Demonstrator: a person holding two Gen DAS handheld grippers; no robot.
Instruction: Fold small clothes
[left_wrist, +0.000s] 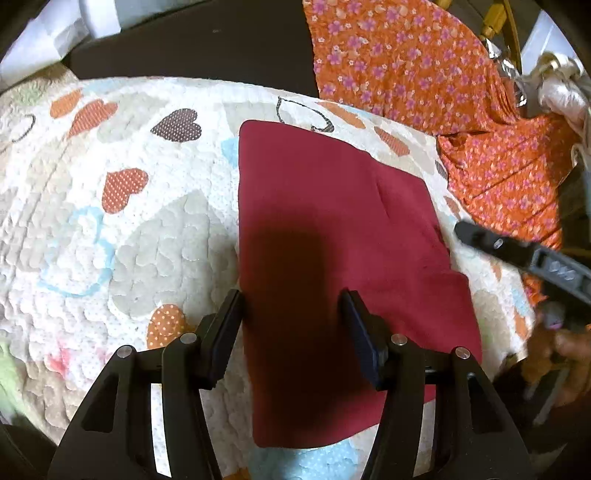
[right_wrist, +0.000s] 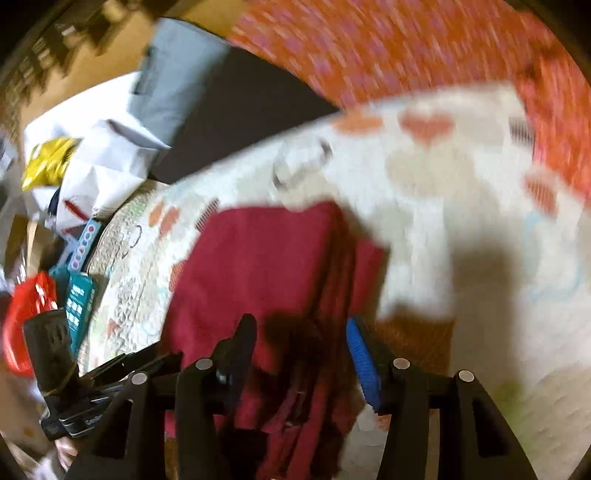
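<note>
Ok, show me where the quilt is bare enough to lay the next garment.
Bare quilt lies left of the folded maroon cloth, reaching the dark floor. Right of it only a narrow strip, crowded by the orange floral garment and right gripper.

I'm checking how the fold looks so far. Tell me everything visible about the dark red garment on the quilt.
The dark red garment is plain, matte, soft-looking cloth, folded into a flat, roughly rectangular shape with a lengthwise crease or layer edge toward its right side. It lies on the heart-patterned quilt, beside orange floral fabric. The left gripper, open, hovers over its near end, casting a shadow. The blurred right wrist view shows the right gripper open above it too.
</note>
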